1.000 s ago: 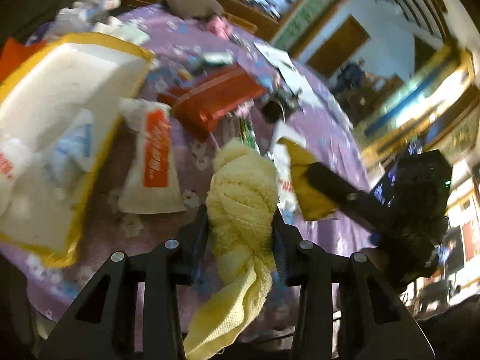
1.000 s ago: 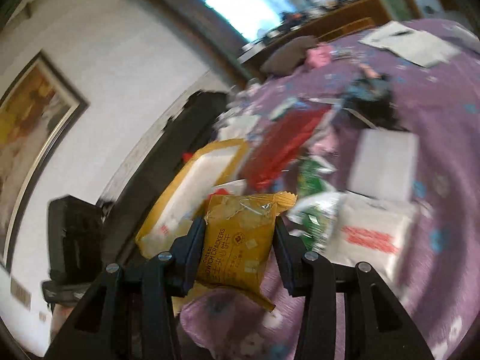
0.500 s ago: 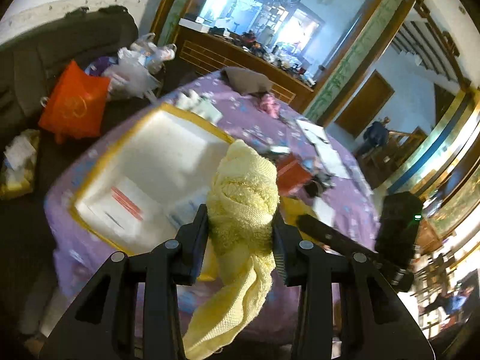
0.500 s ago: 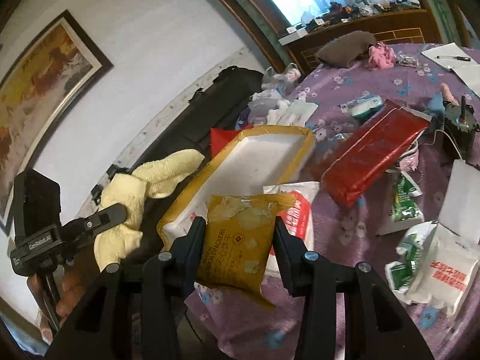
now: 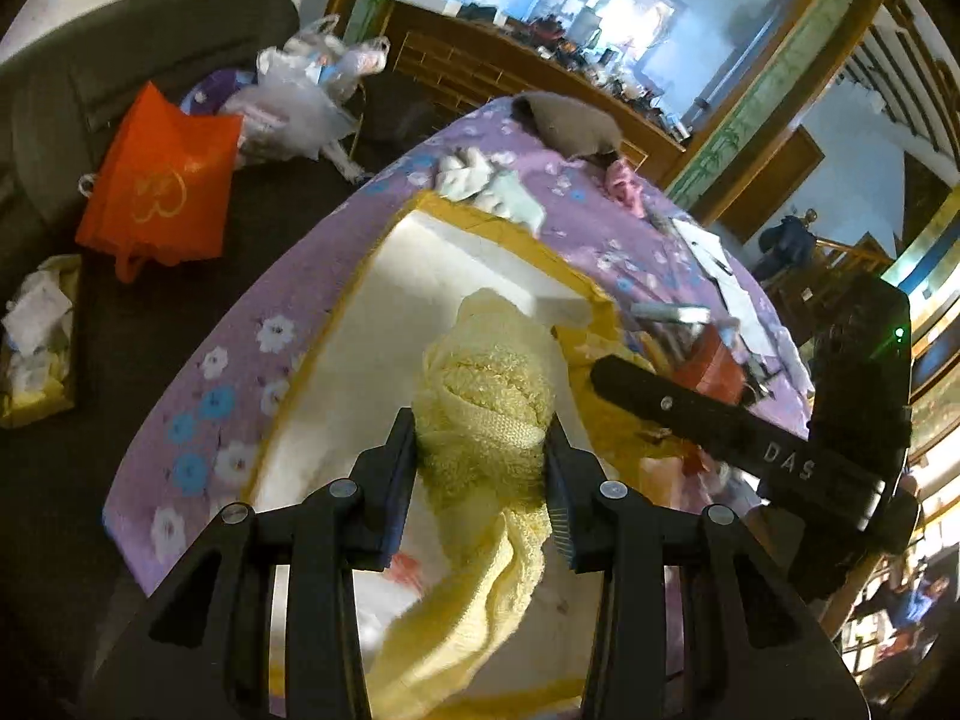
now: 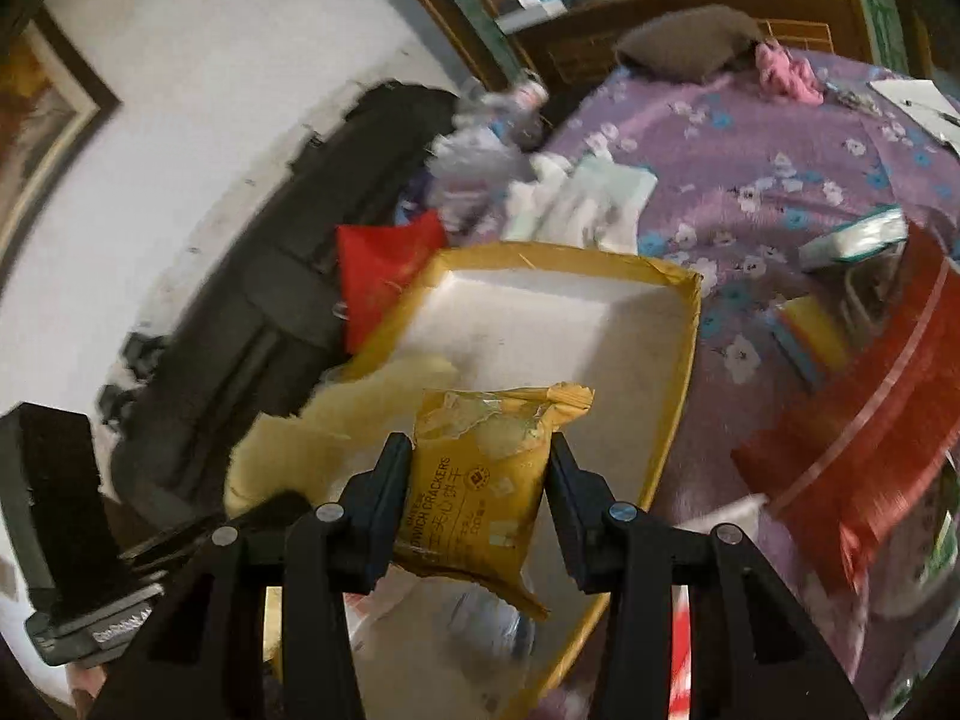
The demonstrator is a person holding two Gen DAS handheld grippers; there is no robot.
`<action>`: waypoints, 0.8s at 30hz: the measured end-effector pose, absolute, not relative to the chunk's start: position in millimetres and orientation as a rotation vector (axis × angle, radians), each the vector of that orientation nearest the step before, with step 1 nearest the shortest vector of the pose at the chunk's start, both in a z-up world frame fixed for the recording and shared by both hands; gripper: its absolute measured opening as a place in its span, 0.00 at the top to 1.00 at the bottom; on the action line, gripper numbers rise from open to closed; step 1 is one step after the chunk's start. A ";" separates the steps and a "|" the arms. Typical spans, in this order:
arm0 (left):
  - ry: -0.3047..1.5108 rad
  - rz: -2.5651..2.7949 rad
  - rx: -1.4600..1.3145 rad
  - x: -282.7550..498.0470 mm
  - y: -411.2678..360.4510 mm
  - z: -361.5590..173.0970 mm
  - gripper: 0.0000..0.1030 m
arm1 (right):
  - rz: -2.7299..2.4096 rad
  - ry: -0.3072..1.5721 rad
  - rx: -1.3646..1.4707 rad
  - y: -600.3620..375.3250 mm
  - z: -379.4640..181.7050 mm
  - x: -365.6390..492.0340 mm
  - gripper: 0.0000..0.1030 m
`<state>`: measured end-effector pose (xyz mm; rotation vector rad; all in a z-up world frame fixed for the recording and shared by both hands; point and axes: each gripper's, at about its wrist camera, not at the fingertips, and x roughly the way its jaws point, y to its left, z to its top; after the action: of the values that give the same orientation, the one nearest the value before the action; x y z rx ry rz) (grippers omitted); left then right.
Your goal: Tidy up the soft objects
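Within the last second both grippers have swung from the purple flowered tablecloth (image 5: pixel 198 402) to above the yellow-rimmed white foam box (image 6: pixel 540 312) at its near edge, the left gripper (image 5: pixel 480 450) clamped on the rolled yellow terry towel (image 5: pixel 486 396) and the right gripper (image 6: pixel 480 468) on the yellow cracker packet (image 6: pixel 480 480), so both drops look imminent.

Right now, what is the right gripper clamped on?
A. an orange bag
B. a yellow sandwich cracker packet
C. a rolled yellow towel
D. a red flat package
B: in the right wrist view the right gripper is shut on the yellow cracker packet, printed "CRACKERS", held above the foam tray; the yellow towel sits in the left gripper instead.
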<state>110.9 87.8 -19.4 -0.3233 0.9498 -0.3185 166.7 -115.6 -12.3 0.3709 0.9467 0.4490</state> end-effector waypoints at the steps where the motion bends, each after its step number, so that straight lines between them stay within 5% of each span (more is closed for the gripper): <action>1: 0.955 -0.326 -0.330 117.2 89.3 -22.7 0.62 | 0.439 0.958 0.363 -113.5 -15.5 171.0 0.57; 8: 1.036 -0.500 -0.309 171.9 84.2 -38.2 0.57 | 0.388 1.046 0.398 -116.7 -36.5 193.4 0.54; 12: 1.153 -0.523 -0.270 187.4 71.9 -35.6 0.45 | 0.403 1.133 0.404 -111.5 -34.4 203.8 0.42; 24: 1.307 -0.405 -0.080 191.3 34.8 29.6 0.45 | 0.259 1.216 0.504 -153.9 24.2 197.7 0.42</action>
<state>191.3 34.8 29.6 -0.0797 1.3068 -0.4046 197.7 -153.9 24.2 0.5038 1.2161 0.2589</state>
